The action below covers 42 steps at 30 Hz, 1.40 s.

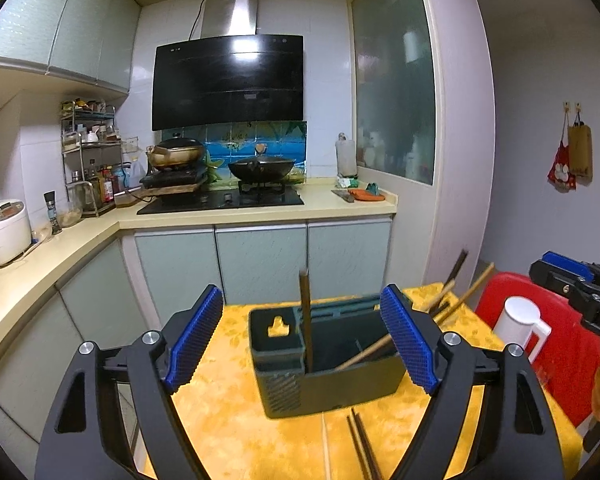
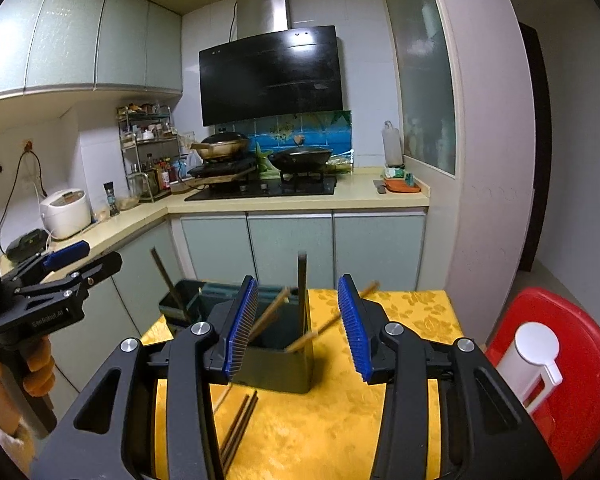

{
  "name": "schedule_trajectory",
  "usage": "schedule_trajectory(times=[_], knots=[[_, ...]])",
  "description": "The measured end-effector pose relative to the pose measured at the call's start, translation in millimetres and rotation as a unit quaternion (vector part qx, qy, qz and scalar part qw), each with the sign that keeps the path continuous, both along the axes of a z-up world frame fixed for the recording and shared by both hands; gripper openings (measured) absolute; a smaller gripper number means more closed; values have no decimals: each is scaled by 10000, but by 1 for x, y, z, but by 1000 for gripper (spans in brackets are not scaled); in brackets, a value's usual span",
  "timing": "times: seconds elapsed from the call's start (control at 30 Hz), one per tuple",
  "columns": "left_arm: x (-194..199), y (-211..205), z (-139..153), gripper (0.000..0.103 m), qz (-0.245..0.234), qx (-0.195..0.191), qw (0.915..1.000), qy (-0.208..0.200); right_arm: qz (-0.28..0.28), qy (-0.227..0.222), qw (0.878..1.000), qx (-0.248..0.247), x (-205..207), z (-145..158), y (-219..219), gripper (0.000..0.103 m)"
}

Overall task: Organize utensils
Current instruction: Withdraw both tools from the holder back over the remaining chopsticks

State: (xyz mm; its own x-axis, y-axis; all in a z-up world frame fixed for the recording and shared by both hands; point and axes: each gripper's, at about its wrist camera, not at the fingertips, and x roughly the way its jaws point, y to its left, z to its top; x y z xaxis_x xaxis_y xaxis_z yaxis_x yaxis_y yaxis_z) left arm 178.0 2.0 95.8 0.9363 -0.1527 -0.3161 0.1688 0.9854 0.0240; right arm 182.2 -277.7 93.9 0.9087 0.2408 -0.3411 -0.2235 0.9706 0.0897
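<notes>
A dark green utensil holder (image 1: 332, 384) (image 2: 278, 368) stands on the yellow tablecloth (image 1: 228, 420). One dark chopstick (image 1: 306, 320) stands upright in it, and light wooden chopsticks (image 1: 466, 296) (image 2: 324, 326) lean out to the right. A loose pair of dark chopsticks (image 1: 362, 446) (image 2: 240, 426) lies on the cloth in front of the holder. My left gripper (image 1: 302, 342) is open, its blue pads wide apart just short of the holder, holding nothing. My right gripper (image 2: 296, 330) is open too, narrower, with the holder seen beyond its pads. Each gripper shows at the edge of the other's view.
A white cup (image 1: 520, 322) (image 2: 534, 354) with a handle stands on a red stool (image 1: 564, 364) (image 2: 584, 380) right of the table. Kitchen cabinets (image 1: 260, 256), a hob with pans and a counter lie beyond the table's far edge. A person's hand (image 2: 36, 372) holds the left gripper.
</notes>
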Motion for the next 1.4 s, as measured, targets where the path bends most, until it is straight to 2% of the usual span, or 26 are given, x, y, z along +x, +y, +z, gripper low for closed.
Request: schedule_trajectory(times=[0.43,0.7,1.1,1.4], knots=[[-34,13,-52,78,40,17,9991,411,-94,519,9986,-16,-35,-65,-3,41],[-53,22,-84,78,141,-11,9975,695,-163,587,9979,-217,-57,-92,9,41],[-82,29,-142,78,227,-16,9925,1200,-165,808,9965,-130,-85,-118,12,41],[-98,26,-168,78,229,136,9909,1319,43,945,9951,-277,-105,-145,29,41]])
